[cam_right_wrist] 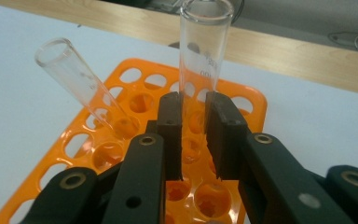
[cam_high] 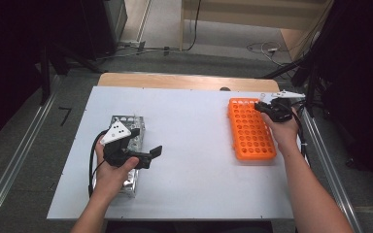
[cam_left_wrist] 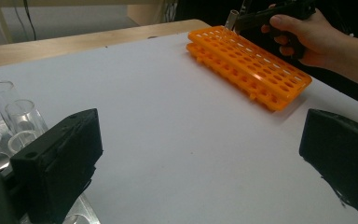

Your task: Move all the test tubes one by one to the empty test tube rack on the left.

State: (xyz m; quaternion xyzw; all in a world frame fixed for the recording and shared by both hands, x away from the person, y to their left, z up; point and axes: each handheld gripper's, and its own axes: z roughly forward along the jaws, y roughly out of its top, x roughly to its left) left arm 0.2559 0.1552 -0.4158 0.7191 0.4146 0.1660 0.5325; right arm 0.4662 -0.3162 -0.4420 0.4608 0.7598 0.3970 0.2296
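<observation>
Glass tubes are being moved from a metal rack [cam_high: 126, 127] at the left of the white bench [cam_high: 194, 145] to an orange rack [cam_high: 250, 130] at the right, and the work is judged to be at an early stage. On the orange rack, nearly all the holes are being left open; one tube [cam_right_wrist: 81, 81] is already standing in a far hole, leaning to one side. A second tube [cam_right_wrist: 204, 51] is being held upright over the far end of that rack by the right tongs [cam_right_wrist: 195, 135], whose jaws are closed narrowly on its lower part; its foot is hidden behind the jaws, so whether it is already entering a hole cannot be told. In the left gripper view, this tube [cam_left_wrist: 231, 19] is being seen at the rack's far corner, beside the person's right hand [cam_left_wrist: 303, 37]. The left tongs [cam_high: 151, 154] are being held wide, with nothing between the jaws, just above the bench beside the metal rack. In that rack at least two more tubes [cam_left_wrist: 14, 109] are waiting to be fetched. What is left, then, is judged to be the seating of the held tube, and the carrying over of the remaining ones.
</observation>
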